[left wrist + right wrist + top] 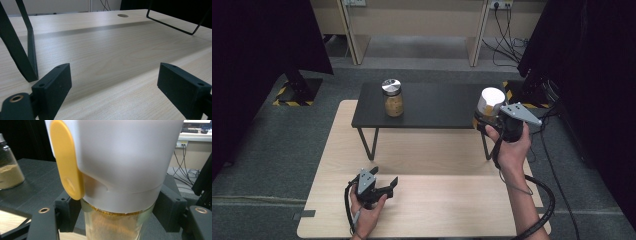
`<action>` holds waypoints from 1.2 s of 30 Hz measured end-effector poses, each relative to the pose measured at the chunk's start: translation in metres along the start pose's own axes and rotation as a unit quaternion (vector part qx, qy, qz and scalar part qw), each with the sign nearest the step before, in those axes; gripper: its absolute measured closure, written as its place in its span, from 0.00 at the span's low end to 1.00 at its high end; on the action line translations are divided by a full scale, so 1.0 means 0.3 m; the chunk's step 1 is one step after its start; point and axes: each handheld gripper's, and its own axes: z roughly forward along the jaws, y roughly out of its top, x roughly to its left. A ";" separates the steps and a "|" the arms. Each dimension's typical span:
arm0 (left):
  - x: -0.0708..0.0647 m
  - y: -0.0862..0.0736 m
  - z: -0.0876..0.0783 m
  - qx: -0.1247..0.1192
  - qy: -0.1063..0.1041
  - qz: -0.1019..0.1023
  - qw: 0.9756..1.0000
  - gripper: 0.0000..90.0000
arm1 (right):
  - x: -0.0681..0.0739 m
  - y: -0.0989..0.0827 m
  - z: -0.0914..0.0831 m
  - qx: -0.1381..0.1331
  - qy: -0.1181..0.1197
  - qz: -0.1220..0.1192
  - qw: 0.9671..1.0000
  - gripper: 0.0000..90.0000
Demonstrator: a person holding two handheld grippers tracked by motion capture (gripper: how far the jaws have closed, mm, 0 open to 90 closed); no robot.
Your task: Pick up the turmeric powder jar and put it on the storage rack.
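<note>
**Jar held upright at the shelf's right end, with the free spot to its left**

I have the right gripper (pixel 490 121) clamped on a spice jar with a white cap (pixel 490 102). In the right gripper view the two black jaws press the glass body from either side just under the cap (pixel 130 165), and a yellow tab (pixel 66 160) runs down the cap's side. The jar's long axis stands upright, cap on top, and it hangs in the air at the right end of the black shelf (pixel 432 105), about level with the shelf top or slightly above (I can't tell whether its base clears the edge).

What the next move turns on, as I judge it: the open shelf surface lies to the left of the held jar, between it and the silver-lidded spice jar (pixel 392 97) that stands upright well apart toward the shelf's left end. The right hand is by far the nearer one.

The left gripper (pixel 384 186) rests low over the wooden table (pixel 437 205), jaws parted with nothing between them; its own view looks along bare tabletop (pixel 107 62).
</note>
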 end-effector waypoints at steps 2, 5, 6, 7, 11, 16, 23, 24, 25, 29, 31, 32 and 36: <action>0.000 0.000 0.000 0.000 0.000 0.000 1.000 0.13 | 0.001 0.004 0.013 -0.002 -0.002 0.004 1.000 0.34; 0.000 0.000 0.000 0.000 0.000 0.000 1.000 0.13 | 0.003 0.017 0.033 0.000 -0.004 0.005 1.000 0.34; 0.001 0.000 0.000 0.000 0.000 0.000 1.000 0.13 | 0.006 0.020 0.040 0.001 -0.006 0.005 1.000 0.34; 0.000 0.000 0.000 0.000 0.000 0.000 1.000 0.13 | 0.008 0.026 0.047 0.004 -0.007 0.004 1.000 0.34; 0.000 0.000 0.000 0.000 -0.001 0.001 1.000 0.13 | 0.015 0.039 0.072 0.007 -0.011 0.004 1.000 0.34; 0.000 0.000 0.000 0.000 -0.001 0.002 1.000 0.13 | 0.029 0.053 0.097 0.012 -0.016 -0.002 1.000 0.34; 0.001 0.000 0.001 0.000 -0.002 0.003 1.000 0.13 | 0.045 0.062 0.126 0.017 -0.020 -0.006 1.000 0.34; 0.001 0.000 0.001 0.000 -0.003 0.004 1.000 0.13 | 0.046 0.064 0.131 0.019 -0.020 -0.007 1.000 0.34; 0.000 0.000 0.001 0.000 -0.003 0.004 1.000 0.13 | 0.046 0.063 0.134 0.020 -0.020 -0.005 1.000 0.34; 0.001 0.000 0.001 0.000 -0.003 0.004 1.000 0.13 | 0.045 0.058 0.147 0.023 -0.022 0.001 0.999 0.34; 0.002 0.001 0.001 0.000 -0.003 0.004 1.000 0.13 | 0.045 0.055 0.150 0.022 -0.023 0.002 1.000 0.34; 0.001 0.001 0.001 0.000 -0.003 0.004 1.000 0.13 | 0.046 0.055 0.149 0.022 -0.023 0.001 0.999 0.34; 0.000 0.001 0.002 0.001 -0.003 0.004 1.000 0.13 | 0.053 0.062 0.149 0.027 -0.025 -0.006 0.999 0.34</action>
